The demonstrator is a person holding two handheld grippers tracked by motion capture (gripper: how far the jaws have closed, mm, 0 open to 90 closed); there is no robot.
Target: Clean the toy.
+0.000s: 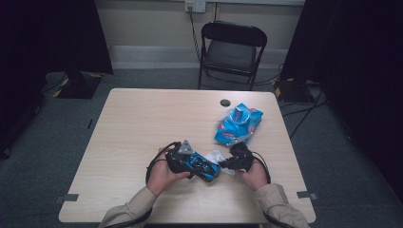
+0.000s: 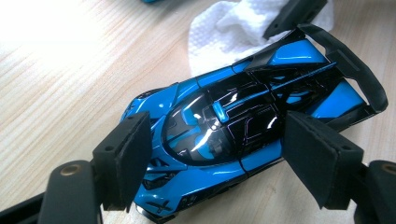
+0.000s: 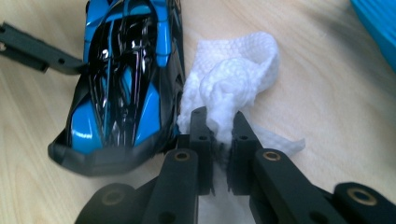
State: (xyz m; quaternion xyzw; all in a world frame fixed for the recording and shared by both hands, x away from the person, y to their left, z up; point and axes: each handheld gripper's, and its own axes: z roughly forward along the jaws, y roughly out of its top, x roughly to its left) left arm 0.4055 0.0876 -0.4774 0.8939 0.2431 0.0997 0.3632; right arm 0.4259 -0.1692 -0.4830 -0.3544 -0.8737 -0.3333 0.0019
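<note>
Left claw [image 2: 215, 154] clamped on toy car [image 2: 233, 126], steadying it on the table [image 2: 56, 93]; right claw [image 3: 218, 135] pinches tissue [image 3: 233, 79] alongside, likely for wiping.

toy car [image 2: 224, 126] — glossy plastic | paper towel [image 3: 233, 84] — dimpled, matt | table [image 1: 142, 123] — smooth wood-grain

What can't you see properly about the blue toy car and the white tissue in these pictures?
- Toy car: in the left gripper view its nose is cut off by the bottom edge and hidden behind the left claw.
- Tissue: in the right gripper view the pinched part is hidden by the right claw.
- High view: the writing on the blue packet and the small dark disc are too small to make out.
</note>
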